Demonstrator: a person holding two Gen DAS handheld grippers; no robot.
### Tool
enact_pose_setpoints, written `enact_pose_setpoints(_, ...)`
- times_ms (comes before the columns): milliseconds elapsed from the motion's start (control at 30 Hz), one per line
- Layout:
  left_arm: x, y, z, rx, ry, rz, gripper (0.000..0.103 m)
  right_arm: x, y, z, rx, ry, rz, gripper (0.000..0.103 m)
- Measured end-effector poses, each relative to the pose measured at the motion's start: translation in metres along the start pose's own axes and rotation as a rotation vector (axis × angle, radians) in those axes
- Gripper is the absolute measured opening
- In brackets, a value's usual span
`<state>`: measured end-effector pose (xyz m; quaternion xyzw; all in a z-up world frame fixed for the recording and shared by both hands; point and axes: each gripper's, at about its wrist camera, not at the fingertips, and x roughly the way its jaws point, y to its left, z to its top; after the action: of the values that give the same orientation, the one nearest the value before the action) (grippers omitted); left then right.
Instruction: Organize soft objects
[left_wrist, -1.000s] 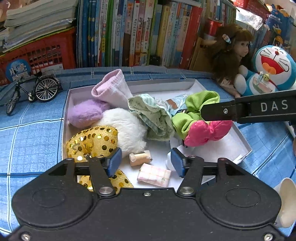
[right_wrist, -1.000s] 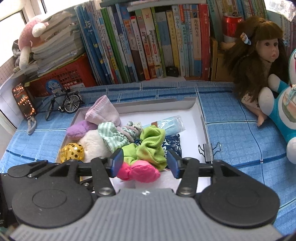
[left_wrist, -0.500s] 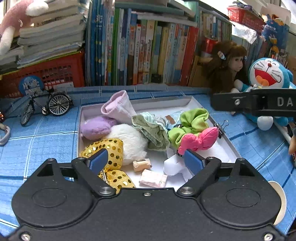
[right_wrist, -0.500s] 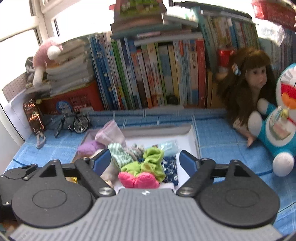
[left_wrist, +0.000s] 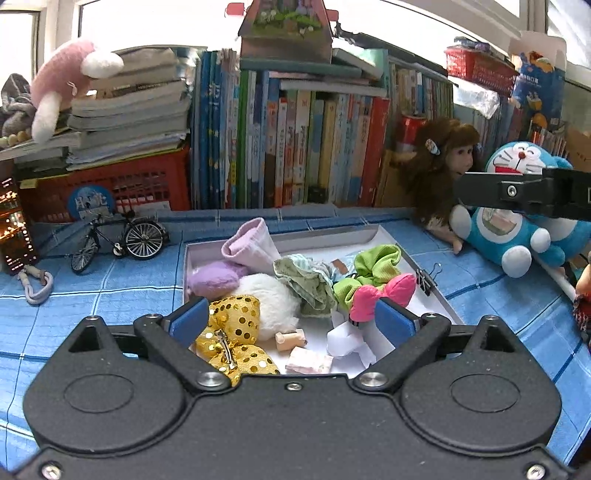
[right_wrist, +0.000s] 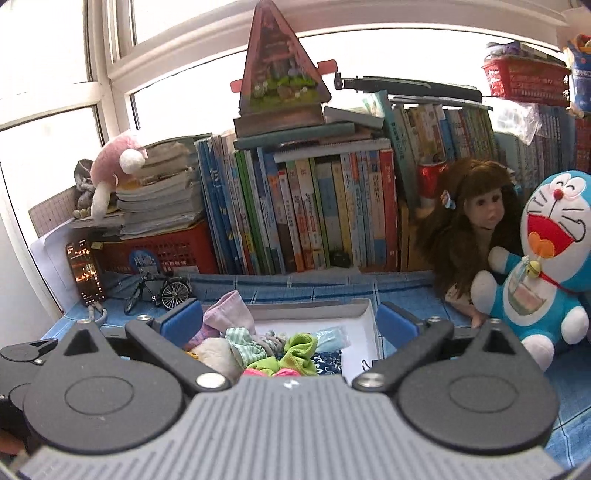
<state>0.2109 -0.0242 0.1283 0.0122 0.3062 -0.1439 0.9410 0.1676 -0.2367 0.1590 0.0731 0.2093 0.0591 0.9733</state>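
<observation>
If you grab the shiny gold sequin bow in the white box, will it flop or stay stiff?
The gold sequin bow would probably flop a little: its puffy loops look like soft fabric. The metal clip across its middle looks stiff, so that part likely stays rigid. The smooth, shiny sequins may feel slippery against the open left gripper.

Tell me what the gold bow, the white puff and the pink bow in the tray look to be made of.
Gold bow: fabric covered in shiny sequins, judging by the glinting round discs; a metal clip shows on it.
White puff: plush or faux fur, with a fuzzy matte surface.
Pink bow: padded fabric, smooth and puffy; probably knit, though that is hard to tell.
All lie in the white tray, likely cardboard.
</observation>
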Motion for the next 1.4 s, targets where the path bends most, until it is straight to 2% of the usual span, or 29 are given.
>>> enact_pose_setpoints(267,-0.032,-0.005,-0.008,0.008,-0.061,-0.009,0.097,-0.03,-0.001,-0.007,0.004,-0.067,0.019,0.103)
enact_pose_setpoints(733,-0.079,-0.017,-0.032,0.027,-0.145,-0.017,0.1,-0.083,0.003,-0.035,-0.079,-0.179,0.01,0.103)
enact_pose_setpoints(1400,-0.115,-0.025,-0.081,0.029,-0.22,-0.024,0.102,-0.116,0.008,-0.083,-0.151,-0.247,-0.019,0.103)
